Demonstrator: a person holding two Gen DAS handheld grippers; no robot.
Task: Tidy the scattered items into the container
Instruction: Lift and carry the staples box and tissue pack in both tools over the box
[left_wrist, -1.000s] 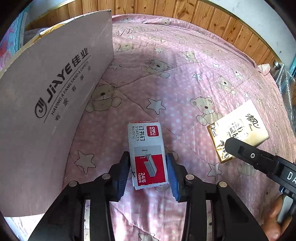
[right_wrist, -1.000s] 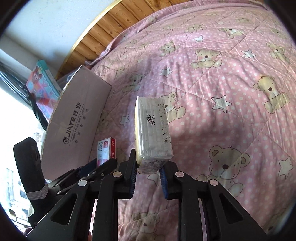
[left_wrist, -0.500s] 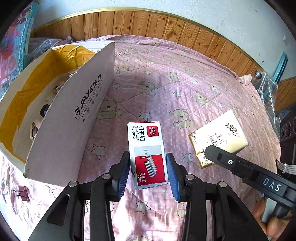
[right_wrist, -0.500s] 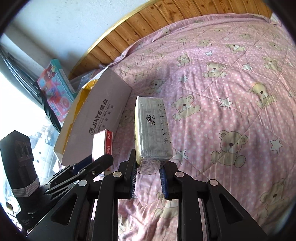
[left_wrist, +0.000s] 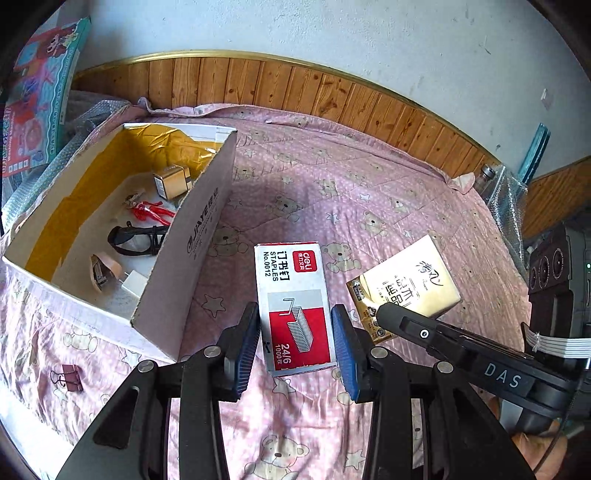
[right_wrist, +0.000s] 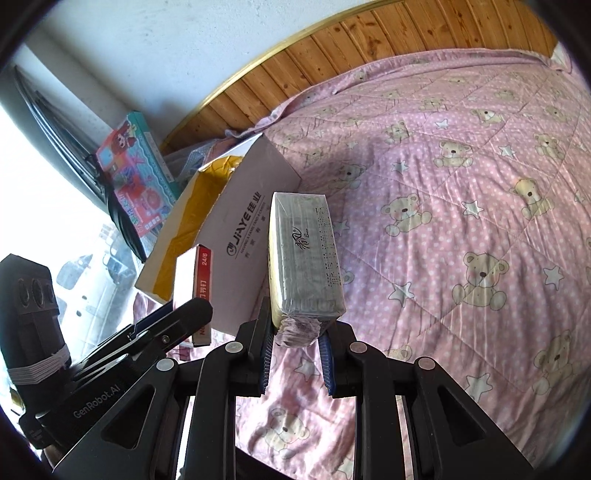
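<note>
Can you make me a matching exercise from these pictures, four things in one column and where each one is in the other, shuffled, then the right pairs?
Things:
1. red and white cardboard staples box
2. plastic-wrapped tissue pack
3. black-framed glasses
4. dark red binder clip

Places:
A. on the pink bear-print quilt, outside the carton
B. held in the left claw
C. inside the open white cardboard carton
D. held in the right claw

Pairs: 1-B, 2-D, 3-C, 4-A
</note>
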